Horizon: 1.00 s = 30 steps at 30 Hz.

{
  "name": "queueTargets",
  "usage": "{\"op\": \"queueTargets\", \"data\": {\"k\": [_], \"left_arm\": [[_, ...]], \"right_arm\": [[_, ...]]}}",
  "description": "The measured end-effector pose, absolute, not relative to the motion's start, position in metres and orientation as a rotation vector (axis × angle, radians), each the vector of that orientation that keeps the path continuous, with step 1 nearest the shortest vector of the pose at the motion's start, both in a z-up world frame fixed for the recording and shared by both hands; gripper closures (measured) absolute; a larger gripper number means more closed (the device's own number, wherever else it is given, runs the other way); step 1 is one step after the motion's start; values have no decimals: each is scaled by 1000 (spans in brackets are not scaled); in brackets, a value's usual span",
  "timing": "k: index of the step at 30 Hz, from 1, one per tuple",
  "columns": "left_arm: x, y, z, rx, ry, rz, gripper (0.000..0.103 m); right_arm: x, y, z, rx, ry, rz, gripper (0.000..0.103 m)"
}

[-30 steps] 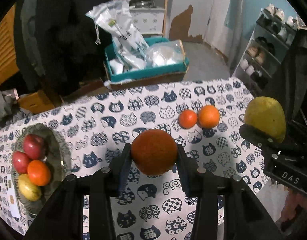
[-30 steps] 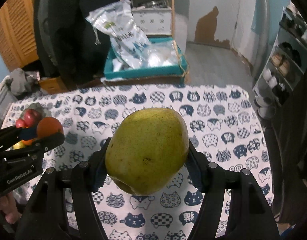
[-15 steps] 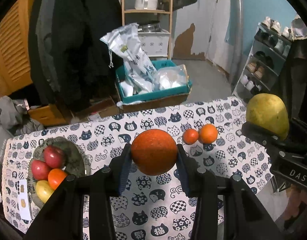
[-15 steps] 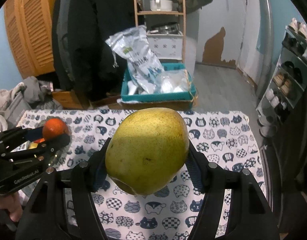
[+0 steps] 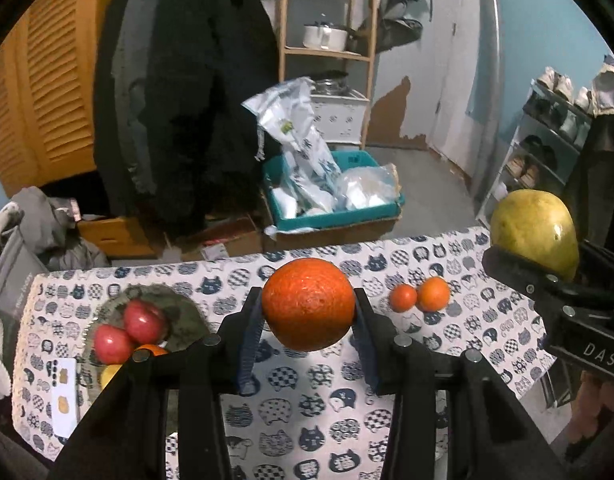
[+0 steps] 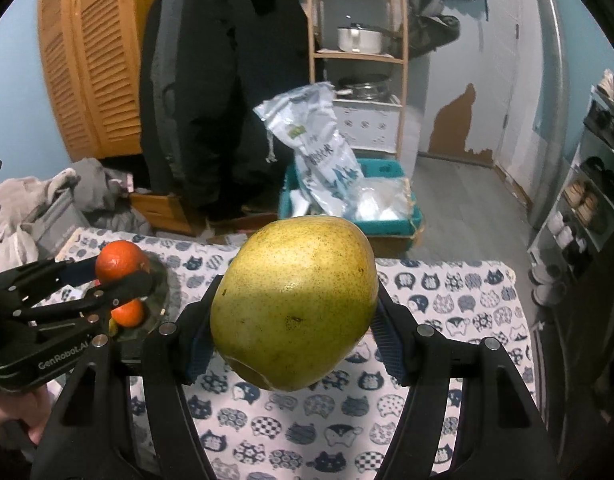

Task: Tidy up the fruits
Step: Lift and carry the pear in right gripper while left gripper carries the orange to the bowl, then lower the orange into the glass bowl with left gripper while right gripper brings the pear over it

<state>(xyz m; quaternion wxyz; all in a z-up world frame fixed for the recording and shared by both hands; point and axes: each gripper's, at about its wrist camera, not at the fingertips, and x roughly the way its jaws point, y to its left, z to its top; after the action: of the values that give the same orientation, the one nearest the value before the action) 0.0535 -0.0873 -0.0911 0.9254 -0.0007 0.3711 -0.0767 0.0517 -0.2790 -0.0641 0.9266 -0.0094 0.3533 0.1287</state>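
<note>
Carry step: the left gripper [image 5: 308, 312] clasps an orange [image 5: 308, 303], the right gripper [image 6: 293, 316] a pear [image 6: 294, 304]; next, lower both onto the fruit plate [image 5: 183, 316].

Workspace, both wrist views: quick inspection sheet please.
Surface: table under a cat-print cloth.
Job's things: plate holds two red apples plus partly hidden orange and yellow fruit; two small oranges loose on the cloth.
Clutter: white card by the plate.
Grippers: left gripper shut on a large orange; right gripper shut on a pear; both off the table.
Cables: nothing seen.
Surroundings: teal bin of bags, coats, shelves, shoe rack.
</note>
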Motion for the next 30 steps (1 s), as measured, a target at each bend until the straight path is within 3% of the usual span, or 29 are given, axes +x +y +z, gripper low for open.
{"op": "queueTargets", "data": {"k": [13, 30], "left_arm": [[49, -18, -83, -71, 736, -46, 59], [41, 68, -113, -140, 791, 102, 59]], "right_arm": [[67, -219, -53, -52, 714, 359, 35], [85, -122, -65, -94, 751, 506, 35]]}}
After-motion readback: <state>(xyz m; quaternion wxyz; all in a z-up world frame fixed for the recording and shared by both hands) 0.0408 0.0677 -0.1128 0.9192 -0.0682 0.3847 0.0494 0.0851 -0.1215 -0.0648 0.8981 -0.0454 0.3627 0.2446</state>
